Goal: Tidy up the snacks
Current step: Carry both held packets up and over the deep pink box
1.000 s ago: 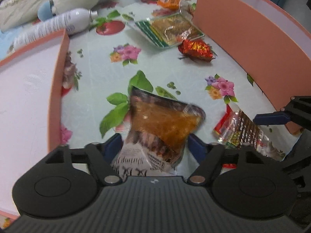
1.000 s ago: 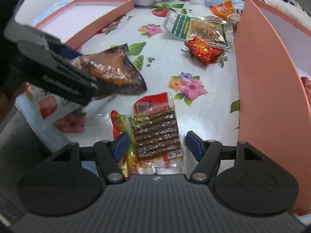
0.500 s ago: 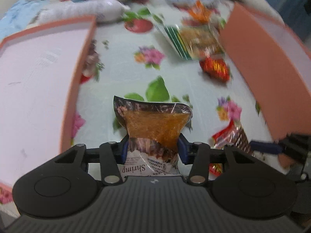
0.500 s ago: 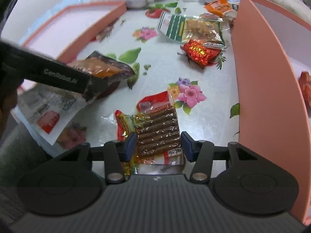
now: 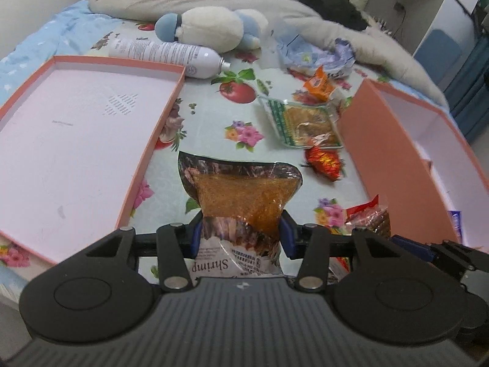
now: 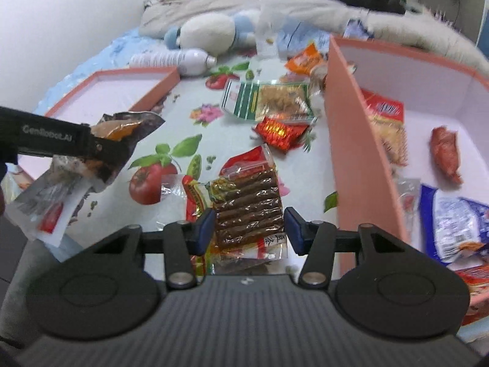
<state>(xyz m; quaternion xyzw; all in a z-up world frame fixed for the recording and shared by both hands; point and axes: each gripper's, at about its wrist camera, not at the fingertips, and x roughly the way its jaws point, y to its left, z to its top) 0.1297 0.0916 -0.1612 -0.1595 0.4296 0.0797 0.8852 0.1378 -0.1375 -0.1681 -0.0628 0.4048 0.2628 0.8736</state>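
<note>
My left gripper [image 5: 241, 235] is shut on a clear shrimp snack bag [image 5: 244, 195] with orange filling, held up above the flowered cloth. From the right wrist view that bag [image 6: 122, 125] hangs from the left gripper [image 6: 104, 143] at the left. My right gripper [image 6: 249, 229] is shut on a clear pack of brown sticks [image 6: 249, 202], lifted beside the tall pink box [image 6: 351, 153]. That box holds several snacks. The right gripper [image 5: 409, 244] and its pack [image 5: 376, 220] show at the lower right of the left wrist view.
A shallow pink tray [image 5: 76, 140] lies at the left. On the cloth between the boxes lie a red foil snack [image 5: 324, 160], a green-edged pack [image 5: 305, 120] and an orange packet [image 5: 319, 84]. A white bottle [image 5: 165, 53], a plush toy [image 5: 211, 29] and bedding lie behind.
Both grippers closed on their packs and rose, lifting the shrimp bag and the brown stick pack off the cloth. The left gripper also rolled level.
</note>
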